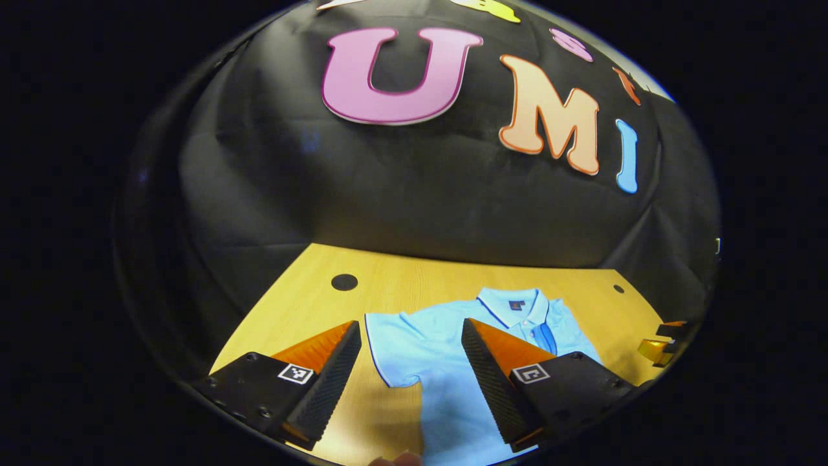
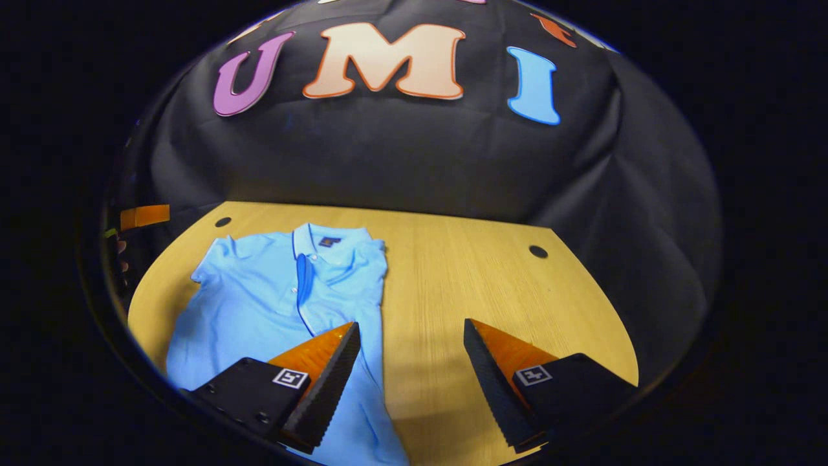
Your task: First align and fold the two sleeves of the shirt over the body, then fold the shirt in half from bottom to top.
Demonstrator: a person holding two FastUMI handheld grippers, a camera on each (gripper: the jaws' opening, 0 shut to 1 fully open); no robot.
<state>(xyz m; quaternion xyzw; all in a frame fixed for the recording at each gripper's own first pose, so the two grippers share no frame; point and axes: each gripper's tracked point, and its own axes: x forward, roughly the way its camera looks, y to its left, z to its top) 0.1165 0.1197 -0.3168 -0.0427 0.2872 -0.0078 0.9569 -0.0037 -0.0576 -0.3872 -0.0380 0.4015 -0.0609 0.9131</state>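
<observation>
Shirt [image 2: 272,291], soft, flat on table [image 2: 466,278]

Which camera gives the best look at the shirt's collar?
The right gripper view: the collar lies in plain sight, nothing covering it. In the left gripper view the collar looks smaller, with the left gripper's finger just below it.

shirt [image 2: 259,298]: light blue; darker blue placket stripe; dark collar piping; small dark neck label
table [image 2: 466,285]: pale yellow wood grain; black round holes
</observation>
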